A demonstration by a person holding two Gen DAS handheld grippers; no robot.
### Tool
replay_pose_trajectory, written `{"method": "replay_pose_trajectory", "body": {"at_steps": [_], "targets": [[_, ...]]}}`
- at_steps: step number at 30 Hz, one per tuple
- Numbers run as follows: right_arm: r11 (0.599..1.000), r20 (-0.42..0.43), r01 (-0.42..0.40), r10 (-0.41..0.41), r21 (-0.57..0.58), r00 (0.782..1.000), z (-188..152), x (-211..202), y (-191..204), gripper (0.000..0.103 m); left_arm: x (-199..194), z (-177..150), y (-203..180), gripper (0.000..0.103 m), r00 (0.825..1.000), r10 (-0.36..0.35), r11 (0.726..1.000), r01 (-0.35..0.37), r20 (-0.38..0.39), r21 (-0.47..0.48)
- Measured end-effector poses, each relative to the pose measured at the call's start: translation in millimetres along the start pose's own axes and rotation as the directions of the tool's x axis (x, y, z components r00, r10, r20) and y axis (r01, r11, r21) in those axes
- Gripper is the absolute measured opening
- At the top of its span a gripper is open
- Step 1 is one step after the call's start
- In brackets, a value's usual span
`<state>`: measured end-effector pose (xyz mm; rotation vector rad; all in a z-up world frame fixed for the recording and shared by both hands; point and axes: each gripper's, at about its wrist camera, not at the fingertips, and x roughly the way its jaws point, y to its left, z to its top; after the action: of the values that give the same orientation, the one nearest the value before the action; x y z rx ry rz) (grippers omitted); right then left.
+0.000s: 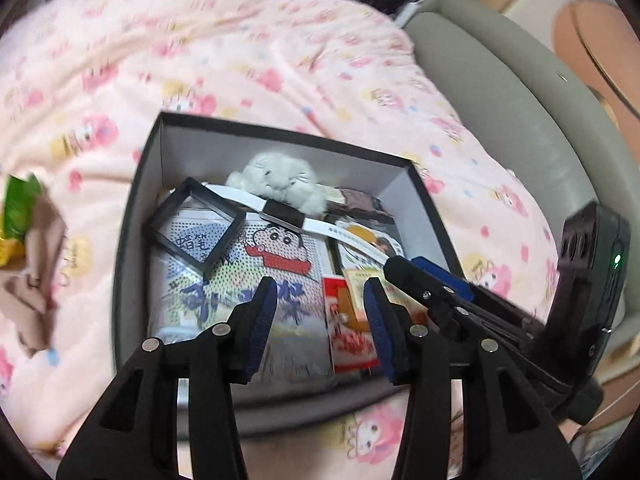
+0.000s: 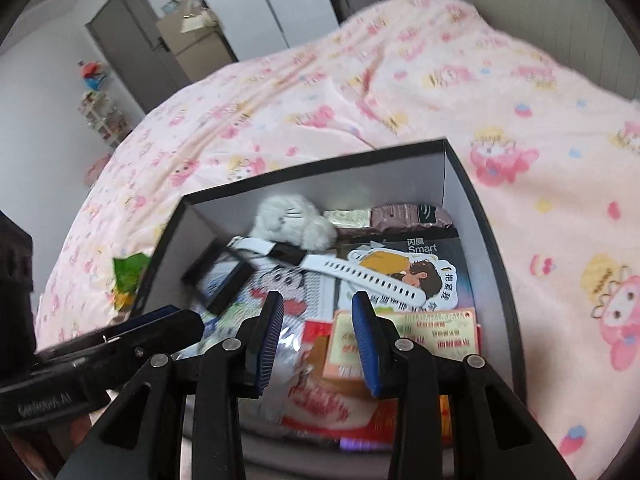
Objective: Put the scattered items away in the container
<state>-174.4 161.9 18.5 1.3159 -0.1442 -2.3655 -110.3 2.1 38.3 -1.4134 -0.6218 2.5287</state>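
The left gripper [image 1: 320, 296] hangs with its jaws apart and nothing between them, over the near end of the black box [image 1: 138, 184]. The right gripper [image 2: 318, 312] is just beside it, also open and empty. Directly beneath lie a cartoon-printed packet [image 1: 276, 248] and red cards [image 2: 404, 332]. Beyond the fingertips a white watch strap [image 2: 372, 276] crosses a small black frame [image 1: 196, 226]; a grey plush toy [image 1: 280, 184] sits at the far wall. Left of the box, on the pink blanket [image 1: 240, 60], lies a blurred green wrapper [image 1: 18, 208], possibly a snack.
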Motion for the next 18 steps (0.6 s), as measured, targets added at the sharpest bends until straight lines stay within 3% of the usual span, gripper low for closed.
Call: {"method": "replay_pose_trajectory", "body": {"at_steps": [5, 9, 13, 18], "targets": [[0.999, 0.093, 0.026, -0.022, -0.038, 0.995, -34.1, -47.0, 15.8, 0.032, -32.1, -28.0, -12.8, 0.045, 1.000, 0.008, 0.994, -0.011, 0.028, 0.112], [0.999, 0.093, 0.002, 0.003, -0.047, 0.996, -63.6, -65.2, 30.8, 0.032, -48.1, -52.7, -15.1, 0.046, 1.000, 0.013, 0.986, -0.018, 0.026, 0.163], [0.994, 0.103, 0.021, -0.010, -0.103, 0.995, -81.1, -73.9, 53.3, 0.032, -66.2, -72.3, -3.1, 0.046, 1.000, 0.016, 0.989, -0.019, 0.027, 0.144], [0.987, 0.082, -0.030, 0.044, -0.160, 0.996, -92.7, -72.6, 89.0, 0.032, -93.5, -89.0, 23.2, 0.046, 0.996, 0.055, 0.994, -0.061, 0.065, 0.094]]}}
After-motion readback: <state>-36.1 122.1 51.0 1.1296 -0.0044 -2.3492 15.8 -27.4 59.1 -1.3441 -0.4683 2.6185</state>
